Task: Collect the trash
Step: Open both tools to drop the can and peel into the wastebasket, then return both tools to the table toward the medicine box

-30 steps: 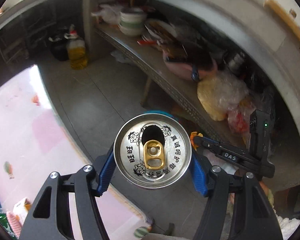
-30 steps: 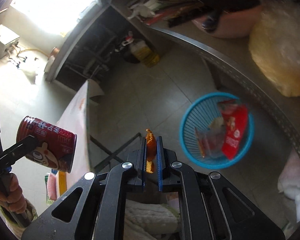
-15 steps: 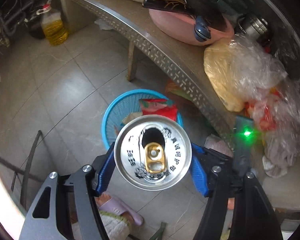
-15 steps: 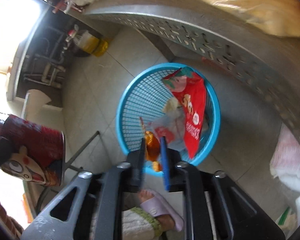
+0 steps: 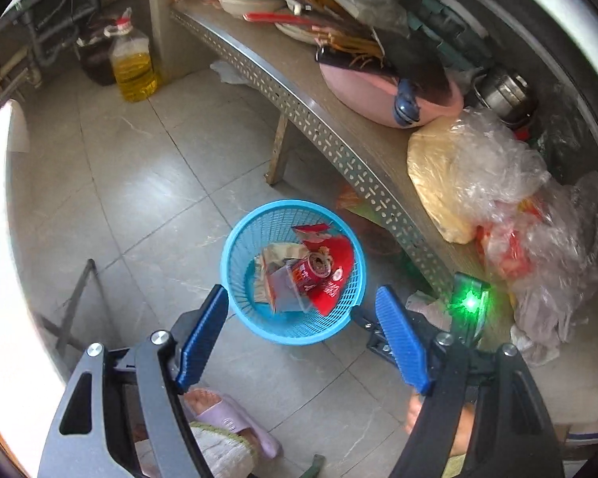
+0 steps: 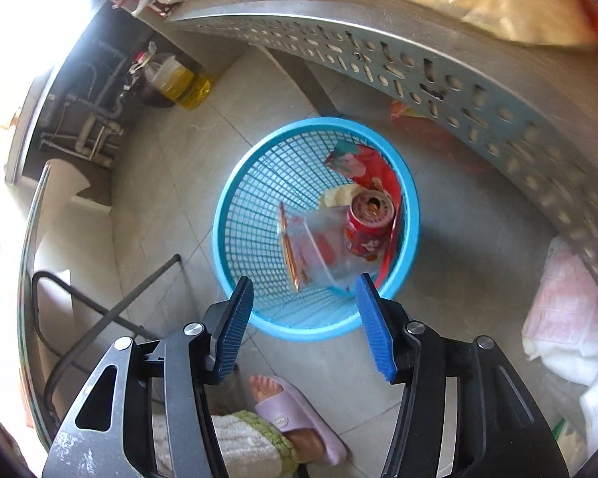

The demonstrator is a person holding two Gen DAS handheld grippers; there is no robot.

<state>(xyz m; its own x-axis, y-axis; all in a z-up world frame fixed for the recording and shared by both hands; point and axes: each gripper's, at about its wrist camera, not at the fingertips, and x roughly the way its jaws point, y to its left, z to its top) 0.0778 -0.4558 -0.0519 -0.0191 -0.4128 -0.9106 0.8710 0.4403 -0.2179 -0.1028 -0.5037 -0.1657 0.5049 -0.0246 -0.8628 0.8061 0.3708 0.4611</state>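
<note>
both tools are hanging above the blue basket, which is standing on the tiled floor just beside the perforated metal shelf. the left gripper has its jaws spread wide after opening further just now, and nothing is sitting between its blue pads; the right gripper has also just been opening, its jaws are standing about half apart and are likewise empty. the red can is lying inside the basket toward its 3 o'clock wall, top facing up, leaning on a red snack wrapper, with a clear plastic bag and a thin orange scrap lying toward 6 o'clock. so this batch of trash is looking delivered. what could go wrong from here, judging by the layout: the basket is light and open-meshed, so a gripper dipping while pulling away could be catching the rim at 6 o'clock and tipping it, spilling the can across the tiles. the person's slippered foot is planted near the basket at 6 o'clock, and a step could be knocking it too. the crowded shelf at 1 o'clock is leaving little room to swing upward.
</note>
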